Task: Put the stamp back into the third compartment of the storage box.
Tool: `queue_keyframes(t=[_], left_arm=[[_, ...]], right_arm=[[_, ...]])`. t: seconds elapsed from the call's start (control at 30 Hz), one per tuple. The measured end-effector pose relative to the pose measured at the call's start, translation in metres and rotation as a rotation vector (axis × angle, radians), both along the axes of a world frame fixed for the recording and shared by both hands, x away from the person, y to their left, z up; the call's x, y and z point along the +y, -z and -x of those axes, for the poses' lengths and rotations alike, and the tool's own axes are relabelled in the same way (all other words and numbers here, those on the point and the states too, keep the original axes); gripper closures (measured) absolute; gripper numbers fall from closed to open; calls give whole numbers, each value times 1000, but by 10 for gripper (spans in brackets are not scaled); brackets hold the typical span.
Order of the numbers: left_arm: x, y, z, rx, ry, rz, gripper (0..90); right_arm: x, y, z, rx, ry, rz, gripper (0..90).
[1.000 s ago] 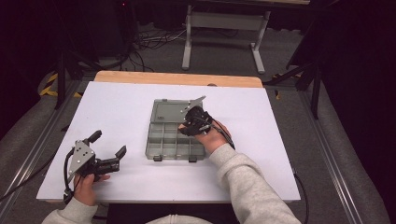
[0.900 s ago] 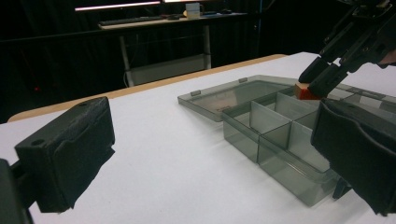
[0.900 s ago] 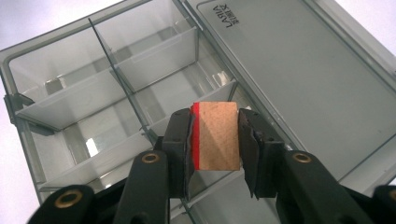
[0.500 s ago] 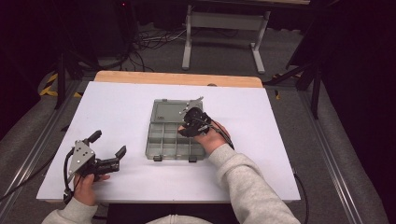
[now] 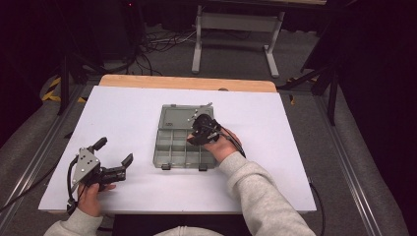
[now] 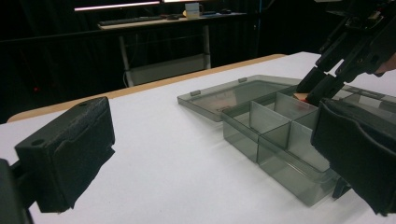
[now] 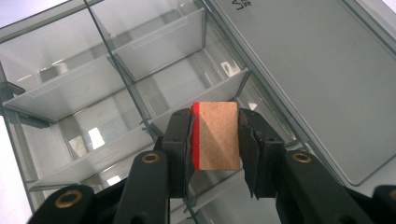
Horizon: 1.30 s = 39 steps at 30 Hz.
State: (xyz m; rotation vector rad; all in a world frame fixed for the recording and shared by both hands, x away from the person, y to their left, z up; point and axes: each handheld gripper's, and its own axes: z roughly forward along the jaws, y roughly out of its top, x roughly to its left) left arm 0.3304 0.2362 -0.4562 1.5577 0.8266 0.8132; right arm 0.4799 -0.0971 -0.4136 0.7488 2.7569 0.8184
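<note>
A small wooden block (image 7: 218, 133) with one red face sits between the pads of my right gripper (image 7: 215, 144), which is shut on it. That gripper (image 5: 195, 136) points down over the back row of a clear grey compartment box (image 5: 162, 160), just above a divider (image 7: 196, 105). The box's lid (image 5: 174, 118) lies open flat behind it. In the left gripper view the block's edge (image 6: 301, 96) peeks out at the right gripper's tips (image 6: 317, 86). My left gripper (image 5: 114, 151) rests on the white table to the left of the box, open, with nothing between its jaws (image 6: 215, 135).
The compartments (image 6: 261, 140) hold nothing I can make out. The white tabletop (image 5: 133, 113) has a wooden strip along its far edge (image 5: 187, 82). Beyond it stand a metal frame (image 5: 236, 29) and floor cables (image 5: 147, 44).
</note>
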Motion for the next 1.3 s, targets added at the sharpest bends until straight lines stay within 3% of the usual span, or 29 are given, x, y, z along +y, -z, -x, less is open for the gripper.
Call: queue_keyframes(t=[0.63,1.03,1.3], left_arm=[[0,0,0,0,1,-1,6],[0,0,0,1,-2,-2,6],[0,0,1,2,-3,-4,6]], right_arm=[[-2,-6,3,-35,1,-22,555],[-8,-27,19,-126,-1,-80,284],[-19,-45,35,-187,6,-157,121]])
